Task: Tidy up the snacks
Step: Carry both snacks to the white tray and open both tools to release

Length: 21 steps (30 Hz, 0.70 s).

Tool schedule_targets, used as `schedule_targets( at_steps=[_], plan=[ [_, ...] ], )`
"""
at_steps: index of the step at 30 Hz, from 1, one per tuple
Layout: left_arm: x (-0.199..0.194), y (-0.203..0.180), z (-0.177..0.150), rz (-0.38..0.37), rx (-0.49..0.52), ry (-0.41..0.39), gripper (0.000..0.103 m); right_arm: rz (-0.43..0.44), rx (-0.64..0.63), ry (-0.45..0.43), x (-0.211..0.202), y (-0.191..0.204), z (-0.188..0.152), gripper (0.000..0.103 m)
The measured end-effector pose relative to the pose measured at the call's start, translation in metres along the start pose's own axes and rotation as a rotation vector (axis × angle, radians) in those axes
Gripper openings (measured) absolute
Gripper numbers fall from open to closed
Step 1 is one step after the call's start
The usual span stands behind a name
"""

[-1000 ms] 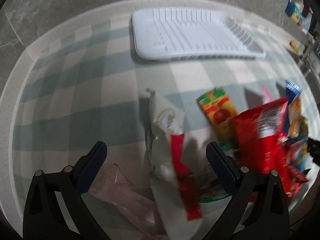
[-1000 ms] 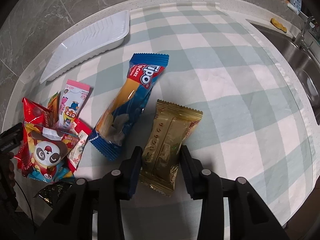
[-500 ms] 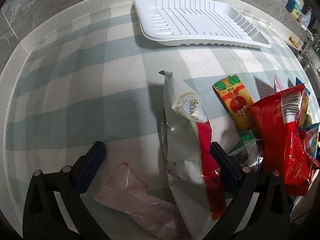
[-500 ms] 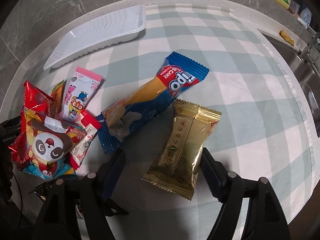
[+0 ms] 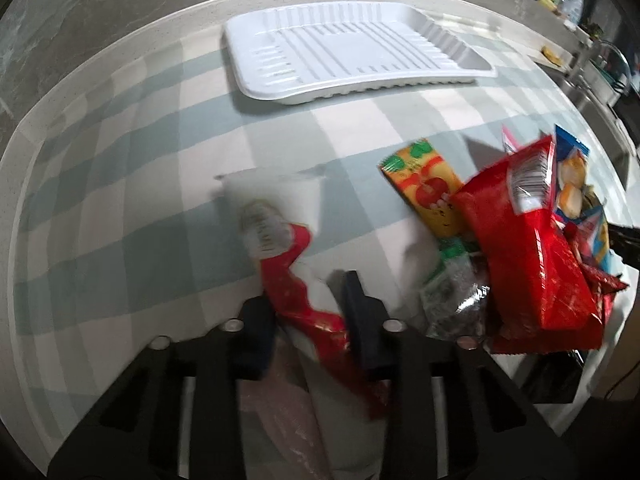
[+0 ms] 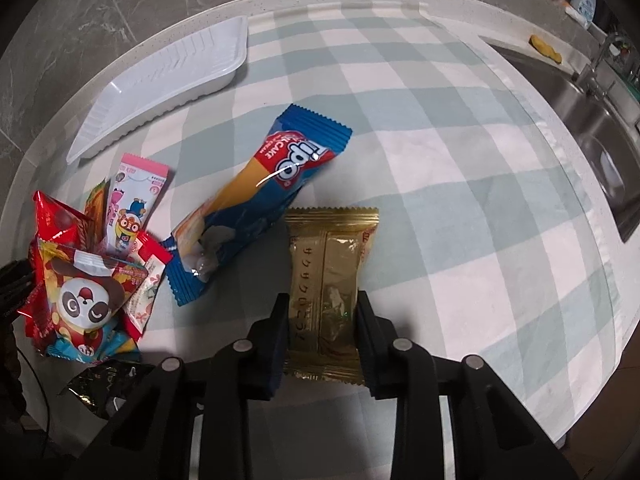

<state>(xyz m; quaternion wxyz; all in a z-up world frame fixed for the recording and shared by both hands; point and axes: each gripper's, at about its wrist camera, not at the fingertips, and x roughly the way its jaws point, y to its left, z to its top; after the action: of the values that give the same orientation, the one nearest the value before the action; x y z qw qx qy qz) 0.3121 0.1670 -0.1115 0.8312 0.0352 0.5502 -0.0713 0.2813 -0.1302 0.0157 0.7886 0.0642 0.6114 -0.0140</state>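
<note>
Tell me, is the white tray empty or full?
Empty. The white tray shows only its bare ribbed bottom in both views; all snacks lie on the cloth.

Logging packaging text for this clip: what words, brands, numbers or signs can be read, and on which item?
"ipo": blue pack; first letter lost in glare.
"CAKE": same pack, red band.
Japanese characters down the gold pack: too unclear to quote.
Pink sachet: print too small.
Red bag: barcode, digits unreadable.
White-and-red pack in the left gripper: round sticker blurred.

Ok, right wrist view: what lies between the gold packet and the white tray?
The blue Tipo cake pack lies slantwise between the gold packet and the white tray; the rest is bare checked cloth.
</note>
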Motion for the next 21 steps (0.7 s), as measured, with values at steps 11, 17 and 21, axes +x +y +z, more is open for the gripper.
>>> schedule_targets(
  at_steps=[11,17,21],
  plan=[
    [-0.021,0.04,0.014,-0.154,-0.127,-0.008,0.02,0.302,0.256,0.03,-0.023,-0.044,0.003,0.033],
    [-0.042,0.054,0.037,-0.186,-0.147,-0.064,0.019,0.399,0.28,-0.023,-0.037,-0.04,0.031,0.033],
    [-0.048,0.059,0.061,-0.211,-0.148,-0.102,0.019,0.449,0.24,-0.048,-0.036,-0.027,0.057,0.033]
  ],
)
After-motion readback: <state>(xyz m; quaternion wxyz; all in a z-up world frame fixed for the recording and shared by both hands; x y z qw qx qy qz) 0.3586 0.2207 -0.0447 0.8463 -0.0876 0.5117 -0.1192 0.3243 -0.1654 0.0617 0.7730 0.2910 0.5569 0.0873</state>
